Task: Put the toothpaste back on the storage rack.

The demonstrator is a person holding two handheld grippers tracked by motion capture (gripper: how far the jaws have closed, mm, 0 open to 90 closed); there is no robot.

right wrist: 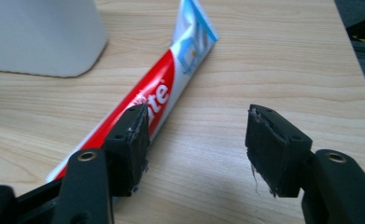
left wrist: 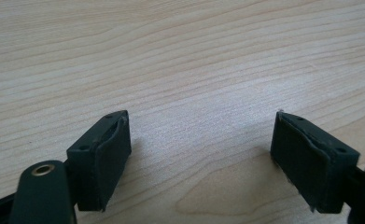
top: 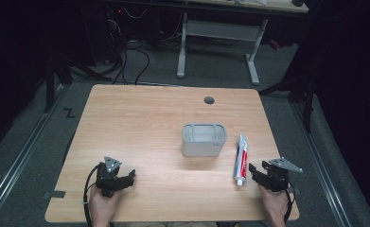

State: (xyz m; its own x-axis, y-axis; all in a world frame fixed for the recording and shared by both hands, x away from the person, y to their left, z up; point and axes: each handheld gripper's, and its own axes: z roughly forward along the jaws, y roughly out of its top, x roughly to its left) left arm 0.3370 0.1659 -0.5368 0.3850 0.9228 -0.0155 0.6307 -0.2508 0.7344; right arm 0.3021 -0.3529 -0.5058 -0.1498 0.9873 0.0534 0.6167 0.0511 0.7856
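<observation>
Right gripper hovers with jaws spread, empty, beside the red-and-white toothpaste tube lying flat at the table's near right, just right of the grey plastic holder. Left gripper rests open too. Risk: one jaw clips the tube and shoves it aside. Tube runs near-to-far, cap nearest.

Toothpaste tube: red/white w/ blue end. Holder: grey. Worktop: light wood grain. Fingers: black.
</observation>
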